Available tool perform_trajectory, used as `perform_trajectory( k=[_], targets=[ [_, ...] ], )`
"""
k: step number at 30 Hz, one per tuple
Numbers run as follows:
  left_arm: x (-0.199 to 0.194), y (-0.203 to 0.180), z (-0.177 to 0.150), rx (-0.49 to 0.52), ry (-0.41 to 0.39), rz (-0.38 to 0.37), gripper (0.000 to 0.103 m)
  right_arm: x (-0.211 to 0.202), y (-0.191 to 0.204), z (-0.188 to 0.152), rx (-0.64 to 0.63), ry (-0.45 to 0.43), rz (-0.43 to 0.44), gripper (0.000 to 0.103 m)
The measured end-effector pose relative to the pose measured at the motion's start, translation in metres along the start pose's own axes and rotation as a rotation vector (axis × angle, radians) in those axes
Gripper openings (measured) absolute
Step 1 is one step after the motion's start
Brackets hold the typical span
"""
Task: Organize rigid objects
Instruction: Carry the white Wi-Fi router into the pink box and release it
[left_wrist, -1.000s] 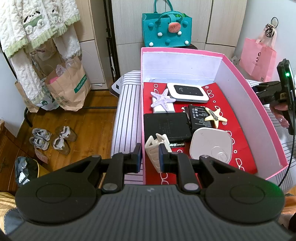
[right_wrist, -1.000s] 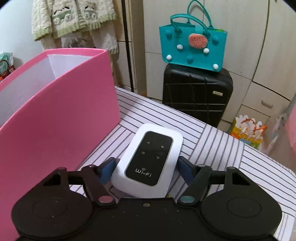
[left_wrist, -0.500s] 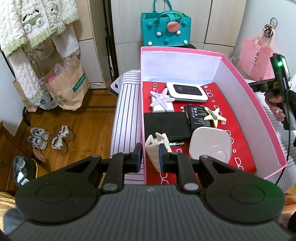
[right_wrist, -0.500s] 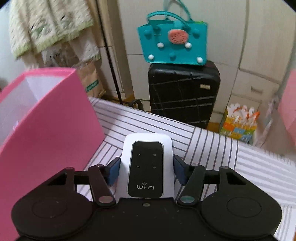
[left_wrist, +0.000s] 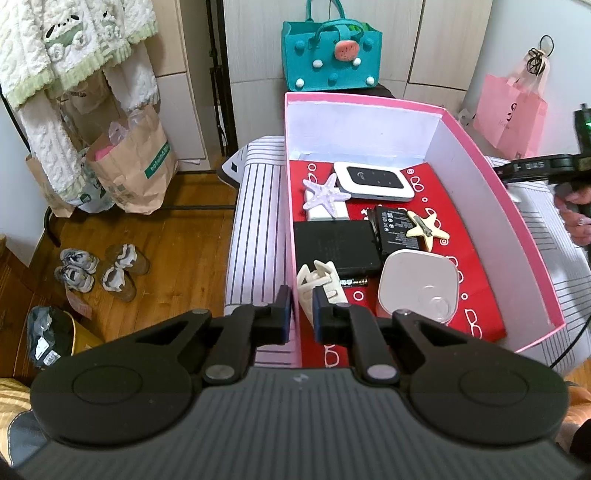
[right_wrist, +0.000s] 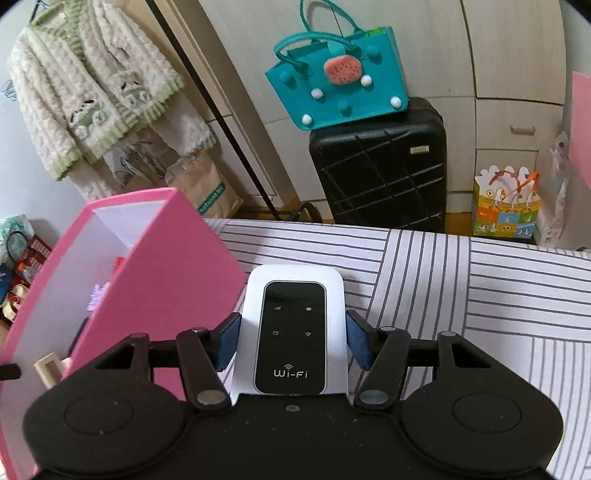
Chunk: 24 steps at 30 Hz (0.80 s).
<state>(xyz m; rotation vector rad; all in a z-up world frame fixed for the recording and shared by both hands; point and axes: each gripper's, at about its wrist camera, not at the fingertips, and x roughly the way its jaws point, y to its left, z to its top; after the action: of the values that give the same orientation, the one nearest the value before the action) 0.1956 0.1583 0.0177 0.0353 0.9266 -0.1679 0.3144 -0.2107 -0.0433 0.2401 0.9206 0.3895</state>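
Note:
My right gripper (right_wrist: 293, 321) is shut on a white Wi-Fi router (right_wrist: 295, 332) with a black screen, holding it above the striped cloth (right_wrist: 461, 288) just right of the pink box (right_wrist: 166, 266). In the left wrist view the pink box (left_wrist: 480, 206) holds another white router (left_wrist: 373, 181), a purple starfish (left_wrist: 323, 192), a yellow starfish (left_wrist: 426, 230), a black pad (left_wrist: 336, 243), a battery (left_wrist: 391, 225), a white rounded case (left_wrist: 417, 284) and a cream clip (left_wrist: 317, 277). My left gripper (left_wrist: 302, 306) hangs over the box's left wall, its jaws closing to a narrow gap, pressing nothing I can see.
A black suitcase (right_wrist: 380, 162) with a teal bag (right_wrist: 340, 77) on top stands behind the table. Paper bags (left_wrist: 129, 162) and shoes (left_wrist: 99, 269) sit on the wooden floor to the left. A hand (left_wrist: 572, 210) shows at the right edge.
The right gripper's pads closed on the Wi-Fi router, then it rolled level and rose a little beside the box. The left gripper stayed in place and its gap narrowed slightly.

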Motion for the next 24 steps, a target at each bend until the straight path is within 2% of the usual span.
perform_trajectory(
  k=[7,14,19,24],
  targets=[
    [-0.003,-0.002,0.003,0.028,0.014,0.024,0.005,-0.050,0.024,-0.009,-0.025,-0.032,0.059,0.065],
    [-0.003,-0.005,0.016,0.059,0.043,0.047,0.004,-0.102,0.086,-0.017,-0.209,-0.100,0.120,0.065],
    [-0.006,-0.011,0.022,0.095,0.024,0.073,0.004,-0.111,0.132,-0.018,-0.365,-0.097,0.177,0.065],
    [-0.006,-0.015,0.023,0.109,-0.006,0.100,0.003,-0.091,0.167,-0.017,-0.480,-0.062,0.194,0.065]
  ],
)
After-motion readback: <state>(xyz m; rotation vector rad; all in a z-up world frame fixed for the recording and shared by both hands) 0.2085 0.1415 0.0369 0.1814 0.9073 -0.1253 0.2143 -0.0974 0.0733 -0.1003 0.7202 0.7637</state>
